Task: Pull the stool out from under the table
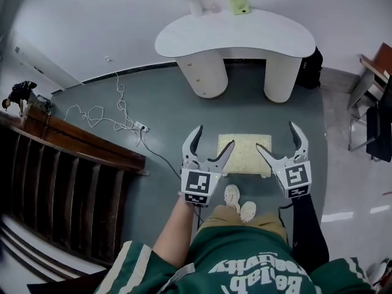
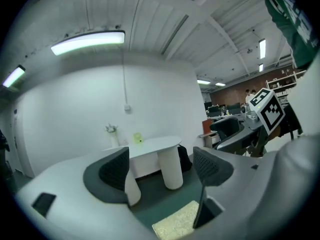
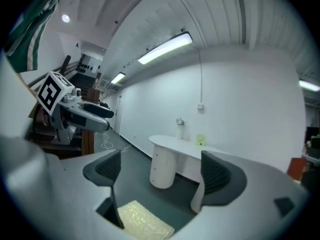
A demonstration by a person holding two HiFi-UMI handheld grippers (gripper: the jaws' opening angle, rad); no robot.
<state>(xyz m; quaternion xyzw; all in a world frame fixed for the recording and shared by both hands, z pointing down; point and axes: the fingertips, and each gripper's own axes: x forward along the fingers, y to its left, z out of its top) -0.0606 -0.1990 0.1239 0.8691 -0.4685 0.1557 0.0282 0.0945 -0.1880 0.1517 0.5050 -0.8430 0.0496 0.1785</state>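
Head view: go by this one, it shows the whole scene from above you.
floor (image 1: 165, 112): grey, bare between you and the wall apart from the stool.
worktop (image 1: 236, 38): white, kidney-shaped, on two fat round legs, up against the far wall.
stool (image 1: 244, 154): pale yellow cushioned top, out in the open just ahead of your shoes (image 1: 240, 202). It's well apart from the worktop's legs, and nothing of it is tucked underneath.
left gripper (image 1: 215, 136): held up in the air over the stool's left edge, jaws spread wide with nothing between them. The left gripper view looks straight through the gap at the worktop.
right gripper (image 1: 275, 136): same on the stool's right side, jaws wide apart and empty.
cable (image 1: 116, 118): white, trailing across the floor off to the left, nowhere near the stool.
small bits: a vase (image 1: 193, 2) and a green thing (image 1: 239, 5) sit at the back of the worktop.
step: looks to me like the pull is already done and you've let go.
next move: probably nothing left. If you want the stool closer, you'd have to drop both grippers to its near edge, close the jaws on it and drag it straight back toward your feet.
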